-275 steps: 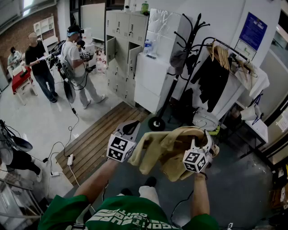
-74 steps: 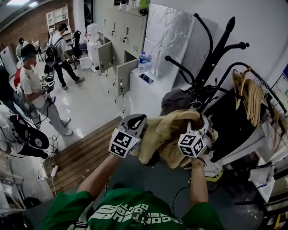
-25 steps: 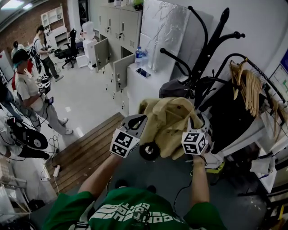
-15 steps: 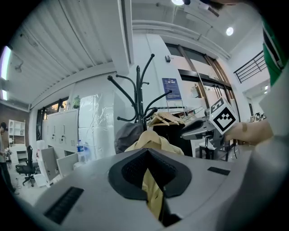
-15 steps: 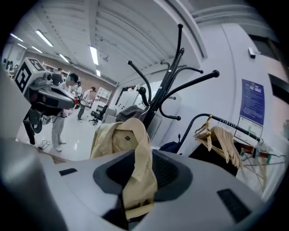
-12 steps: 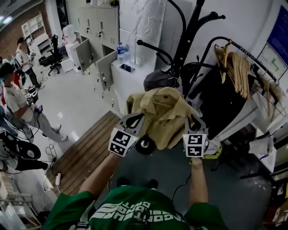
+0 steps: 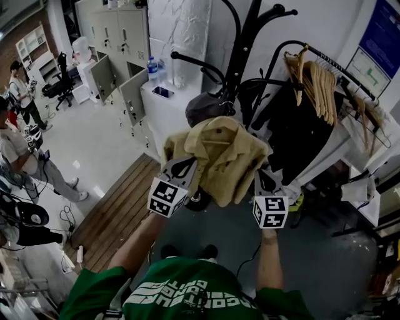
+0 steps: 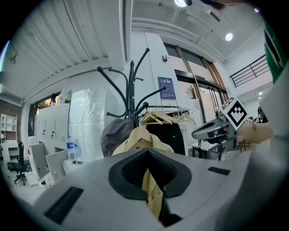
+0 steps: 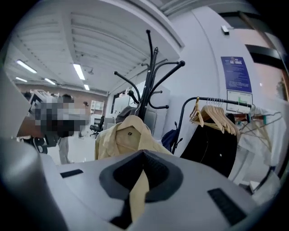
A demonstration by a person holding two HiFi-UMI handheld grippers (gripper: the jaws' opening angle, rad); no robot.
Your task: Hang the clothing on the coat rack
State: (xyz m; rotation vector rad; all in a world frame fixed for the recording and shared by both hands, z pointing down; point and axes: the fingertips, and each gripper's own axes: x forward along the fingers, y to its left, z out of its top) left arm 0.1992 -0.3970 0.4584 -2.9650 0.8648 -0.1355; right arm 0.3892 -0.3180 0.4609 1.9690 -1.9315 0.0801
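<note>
The black coat rack (image 7: 247, 34) stands on the grey floor (image 7: 337, 269) beside a wooden platform (image 7: 115, 209).

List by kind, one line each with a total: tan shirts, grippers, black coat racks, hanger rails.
Tan shirt: 1
Grippers: 2 (left gripper; right gripper, jaws closing on the shirt)
Coat rack: 1
Hanger rail: 1
Total: 5

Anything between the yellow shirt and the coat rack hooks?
A grey cap hangs on the coat rack right behind the yellow shirt collar; the upper hooks are bare. The left gripper and the right gripper both pinch its fabric. Collar-to-hook contact is hidden.
</note>
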